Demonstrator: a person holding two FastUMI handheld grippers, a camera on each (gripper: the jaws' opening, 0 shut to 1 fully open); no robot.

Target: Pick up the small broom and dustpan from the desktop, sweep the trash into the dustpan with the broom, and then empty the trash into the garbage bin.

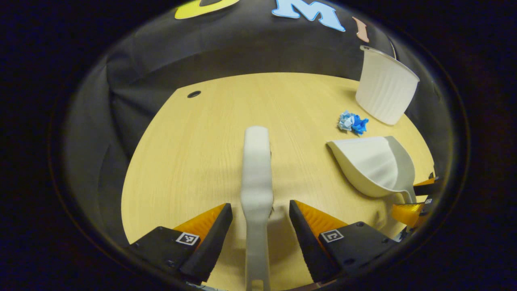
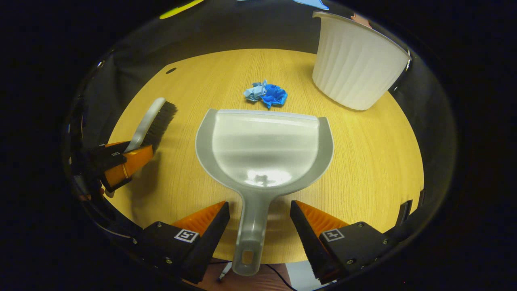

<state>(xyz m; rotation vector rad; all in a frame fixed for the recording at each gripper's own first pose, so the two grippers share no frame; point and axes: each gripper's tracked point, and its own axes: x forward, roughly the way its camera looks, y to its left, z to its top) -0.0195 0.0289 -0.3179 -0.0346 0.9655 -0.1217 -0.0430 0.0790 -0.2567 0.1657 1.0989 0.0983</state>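
While both tools lie on the counter [image 2: 363,161], the left gripper [image 1: 260,226] stands wide apart, straddling the broom [image 1: 256,169] handle without touching. Right gripper [image 2: 259,224] likewise spread, dustpan [image 2: 264,147] handle between its fingers, clear of both. Blue trash [image 2: 266,94] sits just beyond the pan's lip; white bin [image 2: 357,64] upright, far right.

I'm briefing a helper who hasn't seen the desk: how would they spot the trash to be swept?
Start at the white ribbed bin at the far end of the wooden desk. Beside it, just past the dustpan's open lip, lies the trash: a crumpled paper wad, the one blue thing among pale ones.
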